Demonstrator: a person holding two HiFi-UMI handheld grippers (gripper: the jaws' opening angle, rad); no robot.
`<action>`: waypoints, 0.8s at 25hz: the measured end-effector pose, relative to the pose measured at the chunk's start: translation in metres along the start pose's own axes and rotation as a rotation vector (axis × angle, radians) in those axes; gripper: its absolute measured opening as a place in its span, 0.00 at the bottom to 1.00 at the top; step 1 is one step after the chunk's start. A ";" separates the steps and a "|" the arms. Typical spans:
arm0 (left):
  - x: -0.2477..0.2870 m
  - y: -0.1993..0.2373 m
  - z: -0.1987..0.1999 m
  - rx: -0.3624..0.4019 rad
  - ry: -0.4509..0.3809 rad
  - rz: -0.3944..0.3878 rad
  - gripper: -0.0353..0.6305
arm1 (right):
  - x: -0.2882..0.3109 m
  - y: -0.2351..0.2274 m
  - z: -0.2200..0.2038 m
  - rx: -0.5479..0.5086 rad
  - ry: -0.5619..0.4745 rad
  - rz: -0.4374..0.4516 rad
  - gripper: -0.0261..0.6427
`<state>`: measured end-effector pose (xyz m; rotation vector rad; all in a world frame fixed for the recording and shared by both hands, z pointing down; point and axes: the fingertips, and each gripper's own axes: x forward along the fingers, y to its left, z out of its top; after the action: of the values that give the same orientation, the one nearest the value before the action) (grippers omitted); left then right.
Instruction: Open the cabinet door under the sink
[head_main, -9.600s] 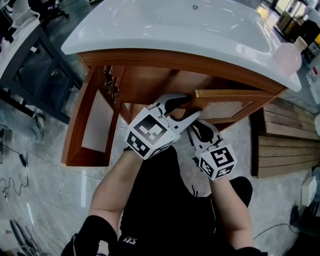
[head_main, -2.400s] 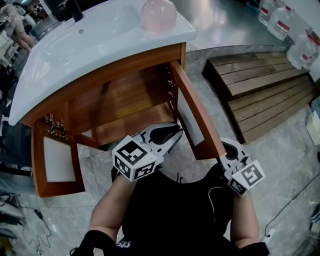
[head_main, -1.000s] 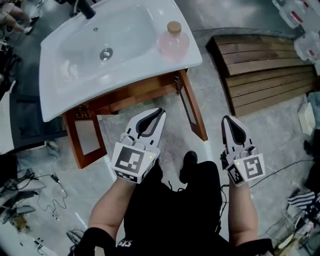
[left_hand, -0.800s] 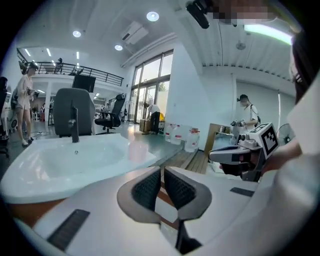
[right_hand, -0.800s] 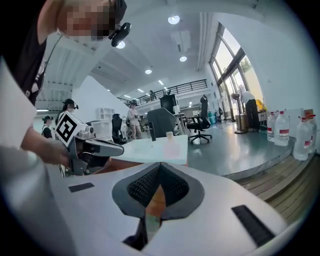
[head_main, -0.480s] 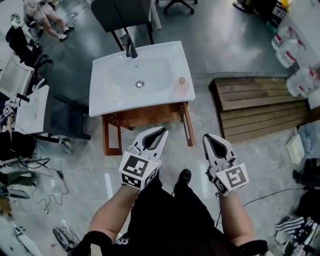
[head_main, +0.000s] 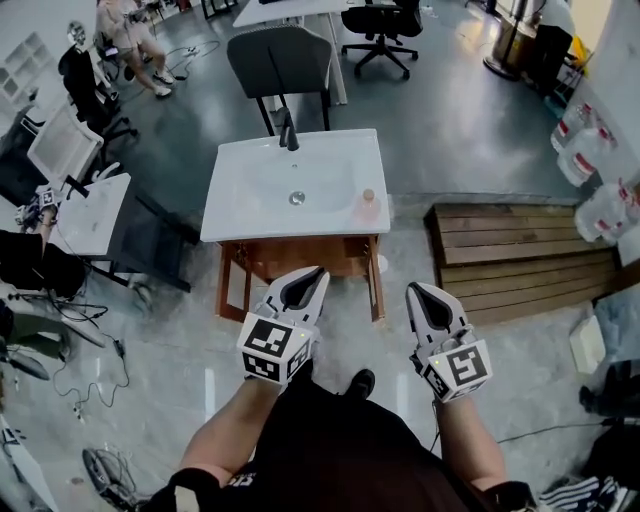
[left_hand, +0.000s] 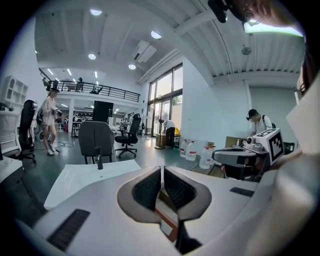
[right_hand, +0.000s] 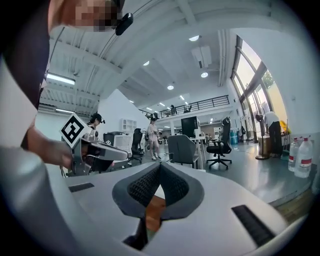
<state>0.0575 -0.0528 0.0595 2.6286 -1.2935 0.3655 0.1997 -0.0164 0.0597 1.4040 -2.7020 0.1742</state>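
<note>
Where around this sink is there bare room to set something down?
Free: the sink rim left of the basin; the floor between the two open doors; the pallet top at right. Crowded: the right rim holds a pink bottle, the faucet takes the back edge, and a chair stands just behind.

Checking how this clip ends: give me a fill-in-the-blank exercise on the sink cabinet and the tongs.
Both cabinet doors under the sink stand ____.
The pink bottle sits on the sink's ____ edge in the head view.
The left tongs and right tongs hold ____.
Missing words: open; right; nothing.
</note>
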 end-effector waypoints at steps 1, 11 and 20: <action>0.000 -0.001 0.002 -0.001 -0.005 0.004 0.10 | 0.000 0.001 0.003 0.004 -0.006 0.009 0.06; 0.003 -0.011 0.021 0.009 -0.049 0.012 0.10 | 0.002 0.007 0.024 -0.003 -0.047 0.039 0.06; -0.013 0.000 0.026 0.009 -0.066 0.068 0.10 | -0.006 0.006 0.025 0.042 -0.057 0.039 0.06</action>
<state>0.0534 -0.0505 0.0307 2.6299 -1.4071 0.2978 0.1974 -0.0117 0.0340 1.3888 -2.7891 0.1986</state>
